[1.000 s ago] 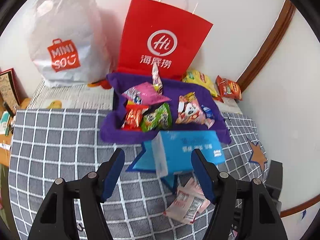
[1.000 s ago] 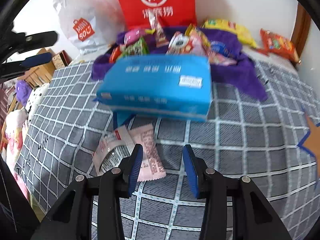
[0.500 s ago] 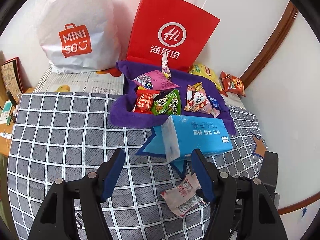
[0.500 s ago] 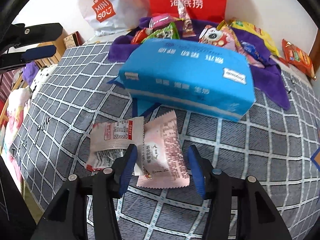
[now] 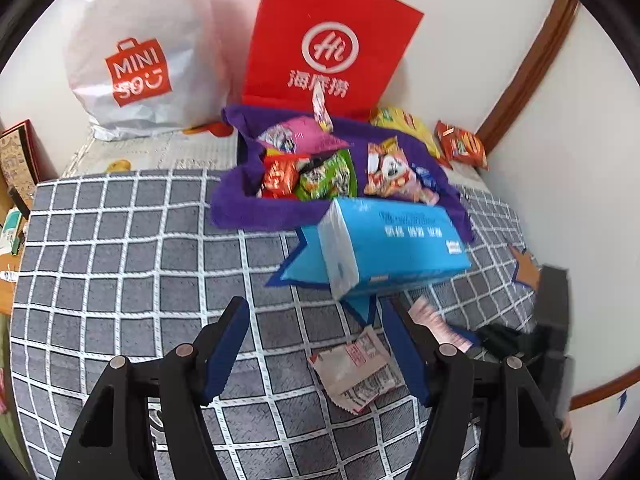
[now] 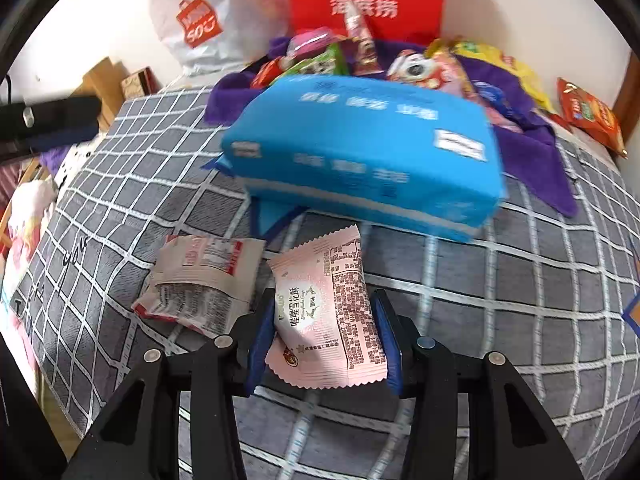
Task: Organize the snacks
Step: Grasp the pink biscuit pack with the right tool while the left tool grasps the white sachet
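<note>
Snacks fill the purple cloth basket [image 5: 256, 212] just behind the blue tissue pack [image 5: 396, 248], my landmark. Behind that I read "MINISO" on the white bag [image 5: 140, 52] and "Hi" on the red bag [image 5: 328, 40]. My right gripper [image 6: 324, 336] is clamped on a pink snack packet [image 6: 324, 312] in front of the pack, its Chinese print legible only in the right wrist view. My left gripper [image 5: 316, 344] hangs open, empty, over a torn wrapper [image 5: 356, 368].

A pink snack packet [image 6: 325, 312] with dark print lies flat on the grey checked bedspread [image 6: 520, 280], just beside a crumpled beige-and-red wrapper [image 6: 200, 280]. More bright snack packets [image 5: 324, 178] sit heaped in a purple cloth bin [image 5: 256, 212] behind a blue tissue pack [image 6: 360, 160].
</note>
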The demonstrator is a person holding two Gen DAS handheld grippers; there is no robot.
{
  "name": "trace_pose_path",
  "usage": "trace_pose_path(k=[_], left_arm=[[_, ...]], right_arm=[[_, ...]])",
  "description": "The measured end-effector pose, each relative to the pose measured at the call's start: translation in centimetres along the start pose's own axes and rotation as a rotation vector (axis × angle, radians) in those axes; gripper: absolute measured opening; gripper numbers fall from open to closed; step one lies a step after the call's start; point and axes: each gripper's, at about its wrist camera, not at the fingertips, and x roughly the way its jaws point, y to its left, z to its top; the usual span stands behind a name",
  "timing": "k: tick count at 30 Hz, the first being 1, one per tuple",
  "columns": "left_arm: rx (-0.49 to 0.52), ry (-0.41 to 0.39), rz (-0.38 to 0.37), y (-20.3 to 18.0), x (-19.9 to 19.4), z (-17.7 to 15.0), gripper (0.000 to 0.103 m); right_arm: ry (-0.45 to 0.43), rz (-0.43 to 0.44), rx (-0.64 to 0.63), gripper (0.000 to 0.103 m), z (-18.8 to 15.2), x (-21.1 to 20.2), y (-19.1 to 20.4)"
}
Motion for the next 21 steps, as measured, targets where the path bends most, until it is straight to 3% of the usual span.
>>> trace_pose_path(k=[11, 21], left_arm=[[0.088, 0.099, -0.039, -2.6, 5.1, -2.9, 0.067], [0.146, 0.196, -0.089, -4.6, 8.4, -3.8, 0.067]], right_arm=[[-0.065, -0.134, 0.129, 0.047, -2.8, -2.2, -6.6], [-0.099, -0.110, 0.157, 0.047, -4.0, -1.9, -8.2]])
